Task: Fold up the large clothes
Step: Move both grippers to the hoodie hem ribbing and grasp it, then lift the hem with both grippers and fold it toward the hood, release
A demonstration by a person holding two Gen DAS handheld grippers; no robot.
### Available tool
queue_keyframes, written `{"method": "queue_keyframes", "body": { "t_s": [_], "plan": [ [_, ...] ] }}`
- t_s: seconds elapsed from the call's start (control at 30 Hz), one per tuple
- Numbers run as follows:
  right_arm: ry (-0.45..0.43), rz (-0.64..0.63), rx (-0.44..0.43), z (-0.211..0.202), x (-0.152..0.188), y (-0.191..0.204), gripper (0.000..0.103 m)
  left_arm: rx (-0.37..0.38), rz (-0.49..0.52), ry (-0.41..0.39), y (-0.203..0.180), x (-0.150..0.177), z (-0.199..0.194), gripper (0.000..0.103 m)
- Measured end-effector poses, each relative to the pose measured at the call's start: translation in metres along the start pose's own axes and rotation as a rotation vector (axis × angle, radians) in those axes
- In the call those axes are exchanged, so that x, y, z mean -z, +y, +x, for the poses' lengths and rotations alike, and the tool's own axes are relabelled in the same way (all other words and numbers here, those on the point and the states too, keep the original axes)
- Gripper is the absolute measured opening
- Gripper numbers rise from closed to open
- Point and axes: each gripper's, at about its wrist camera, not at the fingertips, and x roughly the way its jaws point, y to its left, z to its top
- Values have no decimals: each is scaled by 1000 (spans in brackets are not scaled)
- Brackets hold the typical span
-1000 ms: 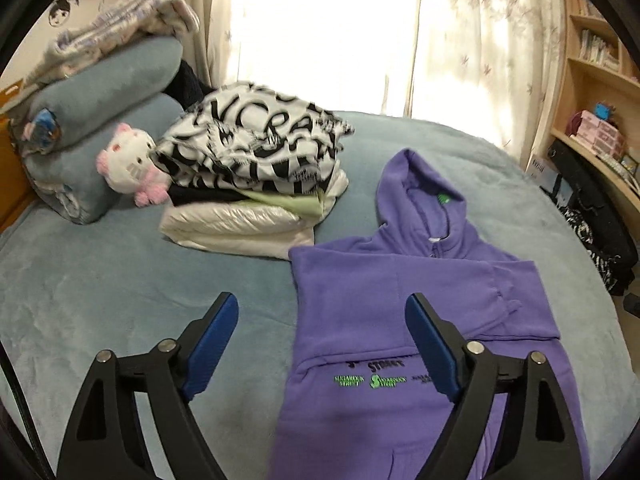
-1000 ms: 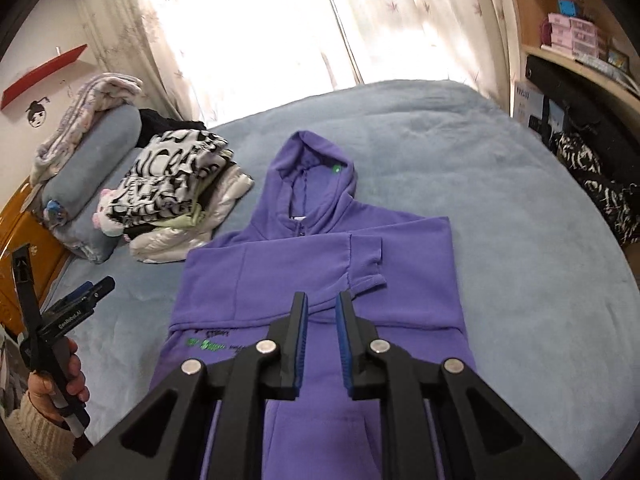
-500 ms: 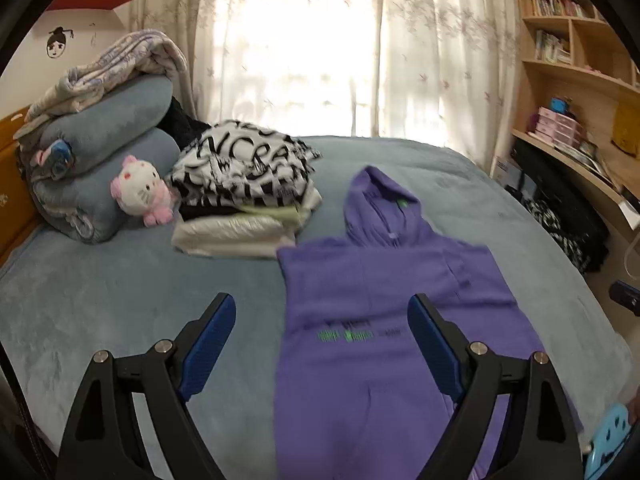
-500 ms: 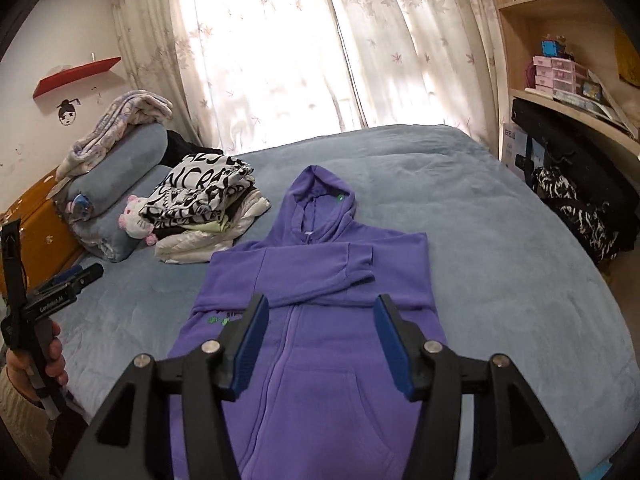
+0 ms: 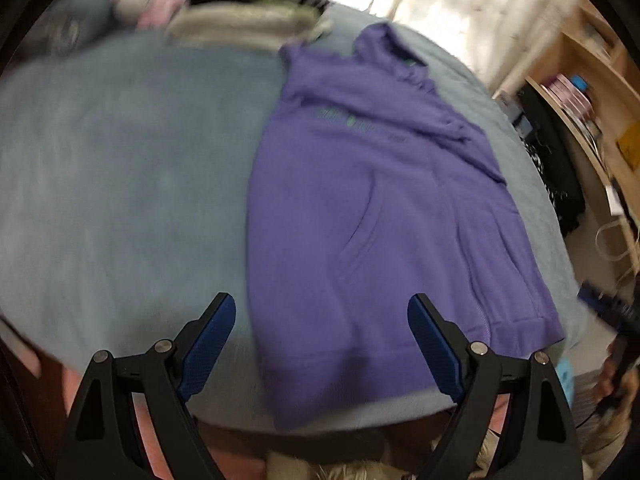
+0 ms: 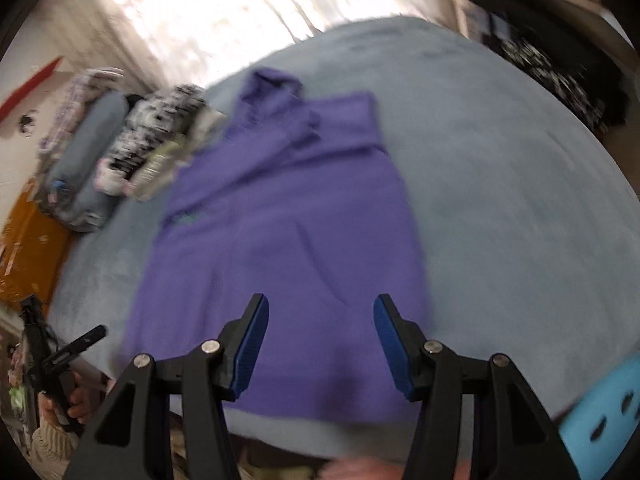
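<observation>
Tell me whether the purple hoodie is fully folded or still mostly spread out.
Mostly spread: the purple hoodie lies flat on the bed, body at full length, only its sleeves folded across the chest.

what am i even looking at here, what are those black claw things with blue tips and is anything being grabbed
Those claws are two hand-held grippers, one in each of a person's hands, each with a camera looking along its fingers. One picture is from the left gripper, the other from the right gripper. Both are open and hold nothing. Below them a purple hoodie lies flat on a blue-grey bed, sleeves folded across the chest. A pile of folded clothes sits beside its hood. The pictures are blurred.
</observation>
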Motion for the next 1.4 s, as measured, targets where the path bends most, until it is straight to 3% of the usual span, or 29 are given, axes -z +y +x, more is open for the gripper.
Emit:
{"method": "queue_keyframes", "body": {
  "t_s": [0.13, 0.27, 0.47, 0.6, 0.67, 0.77, 0.8, 0.83, 0.9, 0.93, 0.97, 1.17, 1.4],
  "plan": [
    [83, 133, 31, 16, 21, -47, 55, 56, -57, 52, 16, 14, 16, 87],
    [141, 228, -41, 31, 35, -68, 55, 83, -84, 89, 18, 23, 34, 87],
    [192, 163, -155, 52, 41, -40, 55, 54, -50, 89, 12, 22, 45, 87],
    [213, 110, -153, 70, 39, -22, 51, 69, -71, 96, 17, 21, 52, 87],
    [204, 106, -158, 76, 36, -19, 47, 75, -79, 94, 20, 21, 54, 87],
    [187, 119, -163, 81, 33, -19, 25, 77, -68, 94, 18, 21, 56, 87],
    [178, 122, -164, 80, 33, -20, 16, 72, -66, 94, 18, 22, 56, 84],
    [169, 121, -170, 79, 33, -19, 15, 60, -69, 90, 17, 22, 55, 80],
    [149, 99, -161, 74, 33, -15, 14, 62, -84, 82, 16, 20, 53, 53],
    [134, 80, -153, 70, 33, -11, 14, 75, -97, 84, 16, 20, 52, 45],
    [117, 61, -147, 65, 33, -7, 13, 95, -112, 86, 16, 20, 52, 20],
    [37, -22, -141, 29, 30, 11, 12, 34, -83, 77, 0, 14, 39, 11],
    [12, -73, -168, -6, 39, 25, 11, 42, -55, 7, -5, 9, -5, 10]
  ]
}}
